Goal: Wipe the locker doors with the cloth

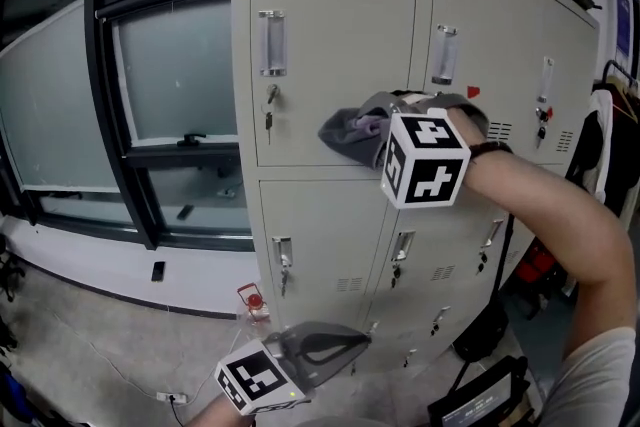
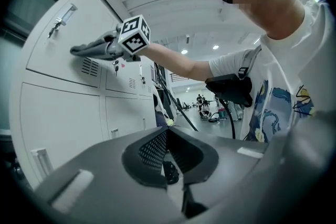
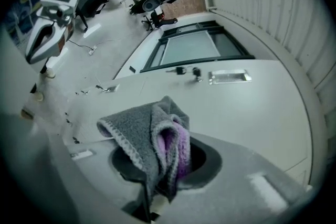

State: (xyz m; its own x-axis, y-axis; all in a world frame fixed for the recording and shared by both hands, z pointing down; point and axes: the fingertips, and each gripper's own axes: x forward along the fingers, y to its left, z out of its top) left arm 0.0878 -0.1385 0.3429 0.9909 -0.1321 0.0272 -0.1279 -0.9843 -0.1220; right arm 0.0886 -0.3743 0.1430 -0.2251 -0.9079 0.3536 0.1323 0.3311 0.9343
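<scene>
A bank of beige lockers (image 1: 330, 15) stands in front of me. My right gripper (image 1: 372, 121) is shut on a grey and purple cloth (image 1: 345, 133) and presses it against the lower right part of the top left door. In the right gripper view the cloth (image 3: 157, 136) bunches out between the jaws, with that door's handle (image 3: 229, 77) beyond it. My left gripper (image 1: 362, 341) hangs low near the bottom lockers, shut and holding nothing. From the left gripper view I see the cloth (image 2: 89, 49) against the door above.
A dark-framed window (image 1: 170, 85) fills the wall left of the lockers. A small red item (image 1: 252, 300) sits on the floor by the locker base. Dark bags (image 1: 490, 325) and hanging clothes (image 1: 610, 135) crowd the right side. Keys (image 1: 268, 110) hang from the door locks.
</scene>
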